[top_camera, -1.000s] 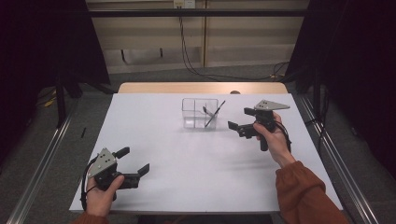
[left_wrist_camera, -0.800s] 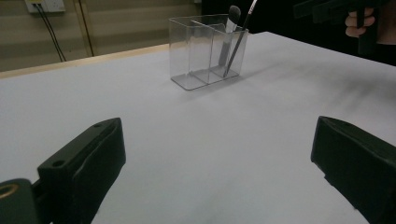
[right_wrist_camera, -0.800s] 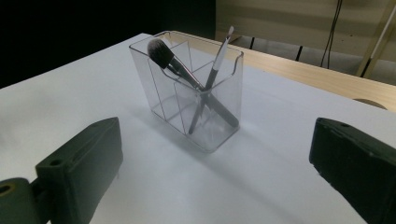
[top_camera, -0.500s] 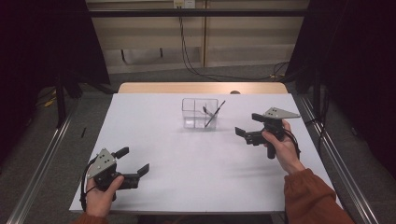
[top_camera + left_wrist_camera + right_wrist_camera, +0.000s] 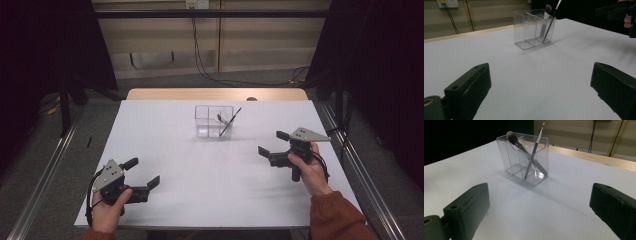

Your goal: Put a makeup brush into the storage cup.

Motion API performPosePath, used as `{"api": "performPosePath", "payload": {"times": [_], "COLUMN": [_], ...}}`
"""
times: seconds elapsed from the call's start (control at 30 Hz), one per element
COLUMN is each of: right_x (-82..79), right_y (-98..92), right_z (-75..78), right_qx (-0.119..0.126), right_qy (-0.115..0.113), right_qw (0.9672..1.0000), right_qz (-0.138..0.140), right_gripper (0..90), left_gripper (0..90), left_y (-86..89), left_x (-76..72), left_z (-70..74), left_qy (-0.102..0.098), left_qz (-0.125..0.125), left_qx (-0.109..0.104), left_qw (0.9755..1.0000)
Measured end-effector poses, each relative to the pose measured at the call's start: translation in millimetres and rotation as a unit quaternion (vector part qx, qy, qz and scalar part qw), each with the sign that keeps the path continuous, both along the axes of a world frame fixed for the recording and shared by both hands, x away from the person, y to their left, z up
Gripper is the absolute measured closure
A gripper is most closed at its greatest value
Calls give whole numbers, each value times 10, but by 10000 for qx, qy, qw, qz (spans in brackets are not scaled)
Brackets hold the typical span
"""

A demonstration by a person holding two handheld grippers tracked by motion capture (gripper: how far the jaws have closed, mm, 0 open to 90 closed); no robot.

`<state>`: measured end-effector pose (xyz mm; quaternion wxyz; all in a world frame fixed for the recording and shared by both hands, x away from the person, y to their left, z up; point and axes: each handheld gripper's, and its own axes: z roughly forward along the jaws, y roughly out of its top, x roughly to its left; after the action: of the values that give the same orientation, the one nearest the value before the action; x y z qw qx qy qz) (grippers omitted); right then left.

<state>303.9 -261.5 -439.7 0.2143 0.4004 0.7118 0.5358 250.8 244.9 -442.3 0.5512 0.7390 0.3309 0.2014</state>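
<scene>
Clear organiser: three-compartment acrylic box, upright at the far middle of the white desk, well apart from both my hands. Contents: one fluffy-headed brush and one slim pale-handled brush, crossed and leaning in the end compartment; the other two compartments look empty.

Right gripper: drawn back from beside the organiser toward my edge of the desk over the last second; fingers spread wide, carrying nothing. I judge the drop-off finished.

Left gripper: resting low at the near left as before, fingers wide apart, nothing between them.
</scene>
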Motion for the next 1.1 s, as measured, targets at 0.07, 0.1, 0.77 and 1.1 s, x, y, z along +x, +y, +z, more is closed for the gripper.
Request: {"api": "performPosePath", "payload": {"times": [0.07,0.1,0.77,1.1], "right_x": [-49,-79,-551,-790], "right_y": [-29,-49,-329,-436], "right_z": [-6,-10,-116,-165], "right_qx": [29,31,68,71], "right_qy": [-23,-26,-220,-238], "right_qw": [10000,10000,9988,9982], "right_qz": [-47,-74,-430,-541], "right_gripper": [22,22,6,7], "left_gripper": [31,31,30,30], "left_y": [4,5,25,71], "left_x": [-9,-10,-59,-108], "left_z": [-1,-1,-9,8], "left_qy": [6,2,14,-15], "left_qz": [14,14,35,70], "left_qx": [-3,-3,32,10], "left_qw": [10000,10000,10000,10000]}}
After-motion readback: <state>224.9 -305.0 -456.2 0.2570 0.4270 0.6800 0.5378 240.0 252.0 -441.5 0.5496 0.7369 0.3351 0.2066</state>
